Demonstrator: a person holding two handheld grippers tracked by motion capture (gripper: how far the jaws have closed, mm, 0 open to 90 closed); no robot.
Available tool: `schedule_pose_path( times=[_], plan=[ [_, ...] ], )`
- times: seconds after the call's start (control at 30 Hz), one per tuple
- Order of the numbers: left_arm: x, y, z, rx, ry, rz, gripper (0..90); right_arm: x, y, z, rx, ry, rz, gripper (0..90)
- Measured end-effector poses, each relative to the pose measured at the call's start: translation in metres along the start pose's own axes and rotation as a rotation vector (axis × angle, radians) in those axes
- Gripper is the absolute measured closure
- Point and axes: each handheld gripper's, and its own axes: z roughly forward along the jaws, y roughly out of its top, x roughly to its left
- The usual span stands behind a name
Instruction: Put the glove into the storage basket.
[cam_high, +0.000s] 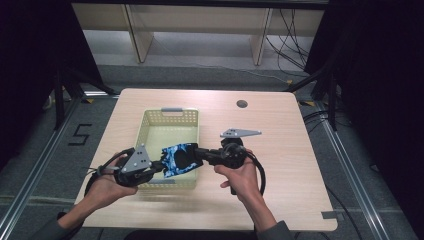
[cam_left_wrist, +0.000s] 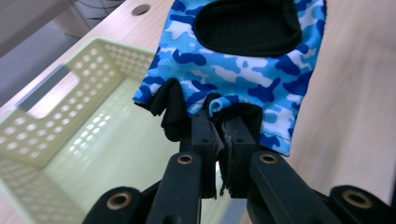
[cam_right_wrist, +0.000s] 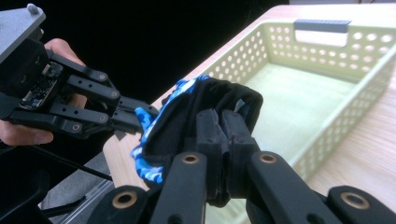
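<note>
A blue camouflage fingerless glove hangs stretched between the left gripper and the right gripper, each with its fingers pinching an edge, above the near end of the pale green basket on the worktop. Best to lower both together (it looks bound for the basket), keeping it level, before letting go.

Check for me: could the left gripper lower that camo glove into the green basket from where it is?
Probably yes. The left gripper holds the glove over the basket's open, empty-looking near end, but the right gripper also clamps the glove and must follow or release.
</note>
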Motion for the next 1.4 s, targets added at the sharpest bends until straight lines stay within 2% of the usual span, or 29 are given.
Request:
schedule_pose_path(
  times=[0.03,0.07,0.1,0.17,0.2,0.27,0.47,0.5,0.57,0.6,0.7,0.73,0.77,0.8,0.9,0.97,1.0,1.07,1.1,1.13,1.17,1.27,1.3,1.4],
  plan=[
    [0.003,-0.001,0.0,0.008,0.001,0.008,84.8,0.001,0.001,0.007,0.01,-0.003,0.013,87.5],
    [0.007,-0.005,0.001,0.002,0.009,-0.011,84.8,-0.002,0.002,0.012,0.013,-0.003,-0.007,87.5],
    [0.01,-0.007,0.0,0.019,0.004,-0.006,84.8,-0.003,0.003,0.017,0.012,-0.01,-0.008,87.5],
    [0.015,-0.012,0.002,0.026,0.004,-0.005,84.8,-0.002,0.004,0.024,0.032,-0.006,0.028,87.5],
    [0.017,-0.014,0.002,0.042,0.006,-0.01,84.8,-0.006,0.005,0.031,0.025,0.0,-0.005,87.5],
    [0.02,-0.019,0.004,0.047,0.019,-0.016,84.8,-0.006,0.005,0.038,0.042,-0.01,0.03,87.5],
    [0.029,-0.029,0.008,0.068,0.035,-0.032,84.8,-0.013,0.004,0.058,0.063,-0.024,0.049,87.6],
    [0.03,-0.03,0.01,0.063,0.028,-0.044,84.7,-0.015,0.004,0.061,0.065,-0.029,0.04,87.6],
    [0.034,-0.033,0.012,0.077,0.025,-0.044,84.7,-0.015,0.003,0.066,0.072,-0.022,0.055,87.5],
    [0.036,-0.034,0.012,0.091,0.018,-0.036,84.7,-0.017,0.003,0.069,0.075,-0.026,0.039,87.5],
    [0.038,-0.037,0.015,0.114,0.017,-0.033,84.7,-0.017,0.001,0.074,0.107,-0.038,0.074,87.6],
    [0.038,-0.038,0.016,0.119,0.015,-0.048,84.6,-0.019,0.0,0.076,0.11,-0.045,0.06,87.5],
    [0.039,-0.038,0.016,0.129,0.012,-0.029,84.6,-0.019,0.0,0.078,0.123,-0.052,0.076,87.6],
    [0.04,-0.038,0.018,0.14,0.009,-0.03,84.6,-0.021,-0.001,0.08,0.122,-0.058,0.054,87.6],
    [0.043,-0.042,0.022,0.154,0.0,-0.057,84.6,-0.024,-0.004,0.086,0.143,-0.072,0.052,87.5],
    [0.045,-0.043,0.023,0.161,0.002,-0.062,84.5,-0.025,-0.005,0.089,0.154,-0.08,0.054,87.6],
    [0.046,-0.044,0.024,0.162,0.001,-0.072,84.6,-0.025,-0.006,0.092,0.152,-0.07,0.06,87.5],
    [0.047,-0.044,0.026,0.166,-0.004,-0.061,84.6,-0.025,-0.007,0.094,0.167,-0.086,0.062,87.5],
    [0.047,-0.045,0.027,0.174,-0.005,-0.068,84.6,-0.027,-0.007,0.096,0.17,-0.088,0.044,87.5],
    [0.047,-0.046,0.028,0.174,-0.008,-0.066,84.5,-0.026,-0.008,0.097,0.175,-0.107,0.043,87.5],
    [0.047,-0.047,0.029,0.182,-0.008,-0.073,84.5,-0.027,-0.009,0.098,0.18,-0.091,0.052,87.5],
    [0.046,-0.047,0.032,0.193,-0.009,-0.067,84.5,-0.027,-0.01,0.101,0.196,-0.117,0.044,87.5],
    [0.047,-0.047,0.033,0.197,-0.004,-0.06,84.4,-0.027,-0.011,0.103,0.201,-0.107,0.037,87.5],
    [0.046,-0.048,0.035,0.205,-0.012,-0.07,84.4,-0.026,-0.011,0.105,0.221,-0.126,0.034,87.5]
  ],
)
